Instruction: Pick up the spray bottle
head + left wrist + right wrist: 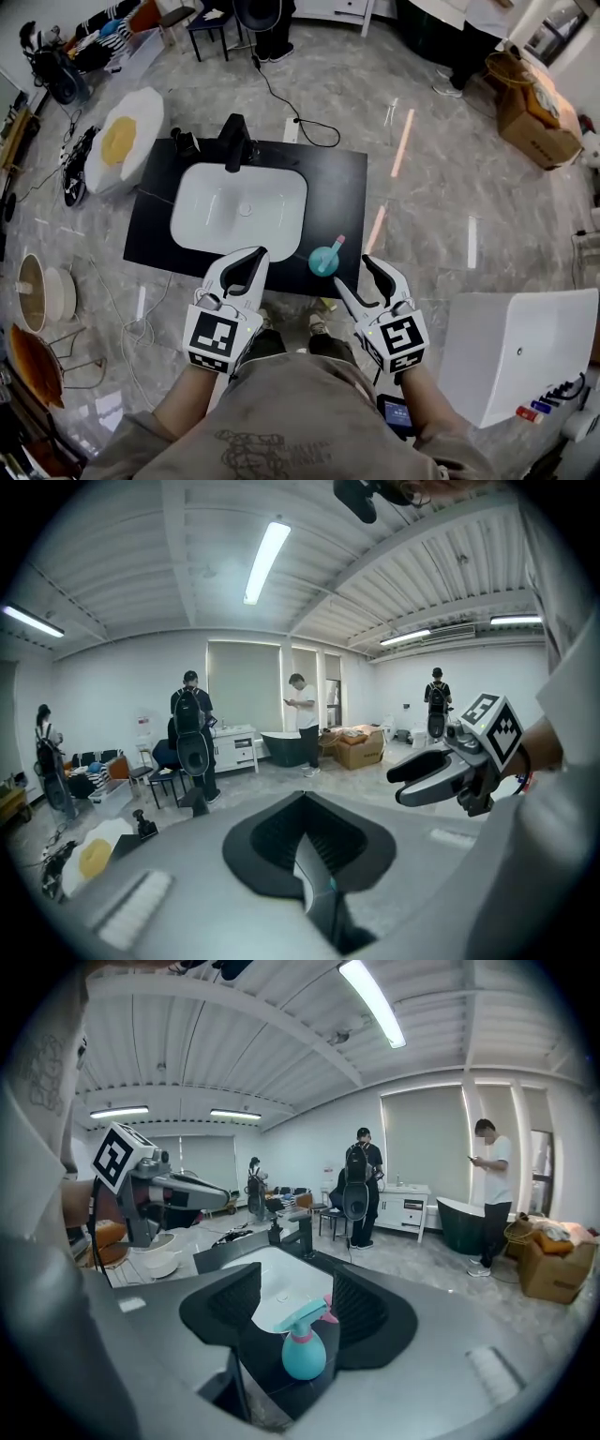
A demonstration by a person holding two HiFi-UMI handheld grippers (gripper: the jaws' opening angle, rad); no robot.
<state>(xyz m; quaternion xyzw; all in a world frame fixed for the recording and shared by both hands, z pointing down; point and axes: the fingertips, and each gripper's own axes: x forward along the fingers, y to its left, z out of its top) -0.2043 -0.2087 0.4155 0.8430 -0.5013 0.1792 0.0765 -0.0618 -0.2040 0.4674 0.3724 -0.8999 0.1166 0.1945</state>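
Currently the spray bottle point(323, 260) stands upright near the counter's point(337, 187) front edge, just ahead of the right gripper point(354, 272). Its jaws are apart and frame the bottle without touching it. The left gripper point(255, 255) is closed, empty and farther off.

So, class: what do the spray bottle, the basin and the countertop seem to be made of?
Spray bottle: likely plastic, smooth teal body, pink trigger.
Basin: probably glazed ceramic, glossy white with reflections.
Countertop: perhaps stone, matte black with a pale vein.
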